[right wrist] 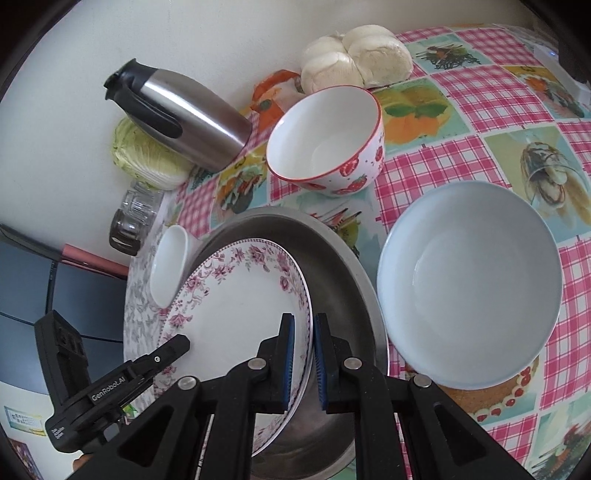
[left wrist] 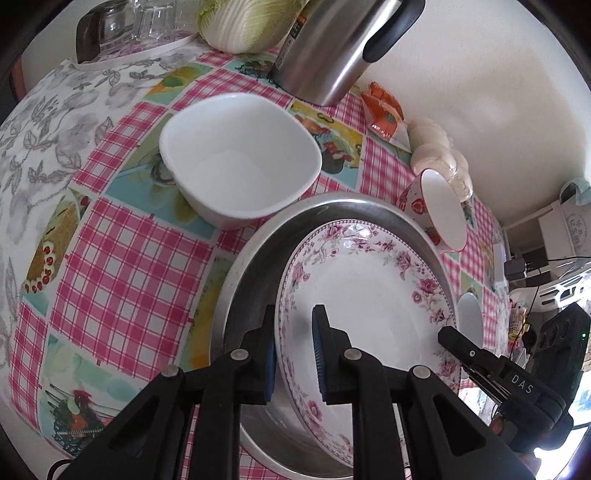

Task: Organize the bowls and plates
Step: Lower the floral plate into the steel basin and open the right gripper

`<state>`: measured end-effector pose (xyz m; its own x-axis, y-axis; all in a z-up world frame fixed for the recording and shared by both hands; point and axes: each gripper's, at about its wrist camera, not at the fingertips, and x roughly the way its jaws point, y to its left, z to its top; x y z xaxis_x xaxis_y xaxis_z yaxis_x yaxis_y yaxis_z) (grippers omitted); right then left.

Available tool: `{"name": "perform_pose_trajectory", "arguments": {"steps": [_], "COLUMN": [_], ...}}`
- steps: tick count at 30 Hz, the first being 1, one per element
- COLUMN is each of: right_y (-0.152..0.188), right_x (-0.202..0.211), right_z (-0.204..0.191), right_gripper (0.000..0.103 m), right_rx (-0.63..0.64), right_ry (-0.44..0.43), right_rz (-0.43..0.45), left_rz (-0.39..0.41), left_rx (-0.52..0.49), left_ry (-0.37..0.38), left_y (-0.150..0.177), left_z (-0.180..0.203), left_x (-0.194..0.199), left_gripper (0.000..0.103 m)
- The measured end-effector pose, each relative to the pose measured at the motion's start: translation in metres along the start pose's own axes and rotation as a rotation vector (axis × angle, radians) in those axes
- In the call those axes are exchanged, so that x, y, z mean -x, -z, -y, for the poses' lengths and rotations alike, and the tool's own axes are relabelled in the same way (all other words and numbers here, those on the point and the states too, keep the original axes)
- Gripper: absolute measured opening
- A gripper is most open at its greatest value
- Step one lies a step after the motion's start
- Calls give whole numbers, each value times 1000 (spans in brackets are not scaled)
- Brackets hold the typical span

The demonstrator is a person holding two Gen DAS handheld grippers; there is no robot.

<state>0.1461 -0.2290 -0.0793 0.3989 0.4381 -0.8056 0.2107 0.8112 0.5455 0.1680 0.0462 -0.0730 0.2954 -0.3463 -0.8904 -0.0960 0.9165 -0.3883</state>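
Note:
A white plate with a pink floral rim (left wrist: 369, 295) (right wrist: 229, 314) sits inside a round metal pan (left wrist: 251, 258) (right wrist: 332, 258); I cannot tell whether it rests on the pan's bottom. My left gripper (left wrist: 295, 354) (right wrist: 177, 345) is shut on the plate's rim on one side. My right gripper (right wrist: 303, 354) (left wrist: 454, 339) is shut on the opposite rim. Around the pan stand a white square bowl (left wrist: 240, 158) (right wrist: 168, 266), a strawberry-patterned bowl (left wrist: 439, 210) (right wrist: 325, 144) and a wide pale blue bowl (right wrist: 469, 284).
A steel thermos jug (left wrist: 332, 44) (right wrist: 177, 110), a cabbage (left wrist: 243, 26), a bag of white buns (right wrist: 354, 55) and an orange packet (left wrist: 384, 107) line the wall. Upturned glasses on a tray (left wrist: 140, 26) stand at the far corner. The table wears a pink checked cloth (left wrist: 122, 266).

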Motion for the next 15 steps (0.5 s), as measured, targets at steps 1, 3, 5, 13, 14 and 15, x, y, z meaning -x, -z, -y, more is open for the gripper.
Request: {"name": "perform_pose_trajectory", "arguments": {"steps": [1,3,5,13,14,15], "right_y": [0,1,1,2,2,2], "right_x": [-1,-4,-5,-14,-14,-14], "right_z": [0,2,2,6,5,4], "right_gripper": [12,12,12,12,12,12], "right_rx": [0,-5,-9,-14,-7,-1], "right_ry": [5,9,12,62,69,78], "right_rz": [-2,-10,-13,-36,-34,-34], "left_rz": [-4,-9,-18,-60,-58,-57], "left_rx": [4,8,9,0,-6,-11], "left_ry": [-3,-9,-14,-34,-42,-48], "left_y": [0,0,1,3,4,3], "left_z": [-1,-1,0,4,6,7], "left_x": [-2,-6,-9,-23,-23,-24], "left_gripper": [16,16,16,23,23,23]}}
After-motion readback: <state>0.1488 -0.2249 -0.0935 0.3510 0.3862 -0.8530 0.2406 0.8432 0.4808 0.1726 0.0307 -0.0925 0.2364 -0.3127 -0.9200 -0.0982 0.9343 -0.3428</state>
